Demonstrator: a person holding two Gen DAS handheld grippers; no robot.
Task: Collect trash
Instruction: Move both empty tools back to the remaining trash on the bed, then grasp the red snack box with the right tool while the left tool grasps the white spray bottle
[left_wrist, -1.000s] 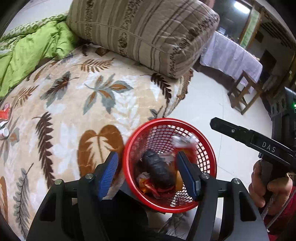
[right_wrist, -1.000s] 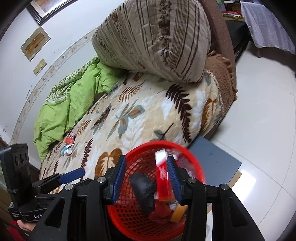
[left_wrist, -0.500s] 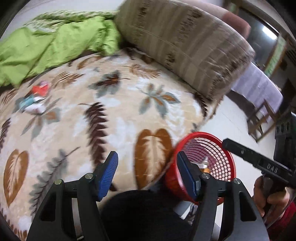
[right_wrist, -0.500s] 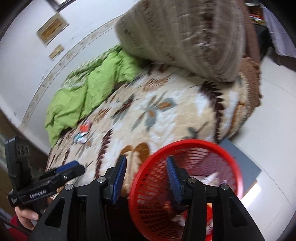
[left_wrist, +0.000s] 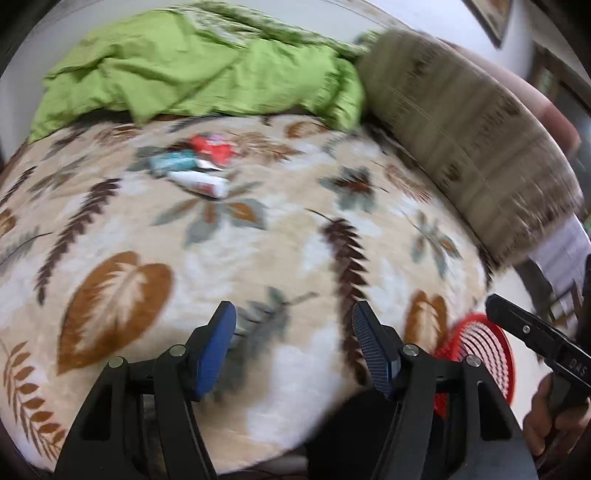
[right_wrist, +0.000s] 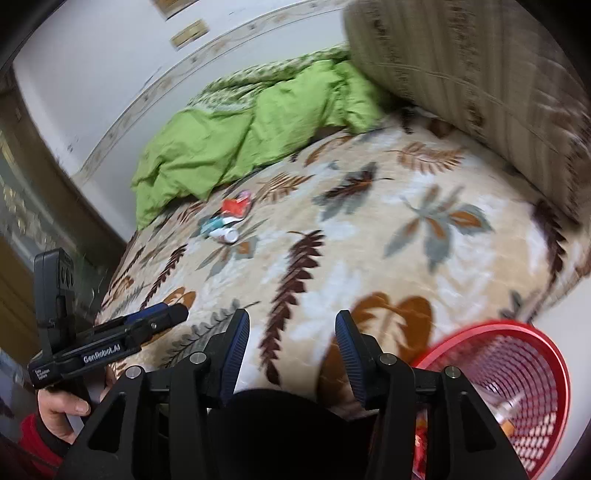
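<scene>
A small pile of trash lies far out on the leaf-print bed cover: a red wrapper (left_wrist: 212, 147), a teal packet (left_wrist: 173, 162) and a white tube (left_wrist: 201, 183). The pile also shows in the right wrist view (right_wrist: 227, 218). The red mesh basket (right_wrist: 517, 373) stands on the floor at the bed's near edge, with some trash inside; in the left wrist view its rim (left_wrist: 476, 354) shows at the lower right. My left gripper (left_wrist: 291, 343) is open and empty above the bed. My right gripper (right_wrist: 291, 350) is open and empty, left of the basket.
A crumpled green blanket (left_wrist: 207, 70) lies at the back of the bed. A big striped brown pillow (left_wrist: 469, 136) lies on the right. The white wall (right_wrist: 110, 66) runs behind the bed. Tiled floor lies past the bed's right edge.
Both grippers have swung left, away from the basket and toward the trash pile on the bed. The basket has slid to the lower right of both views. Both stay open and empty.
</scene>
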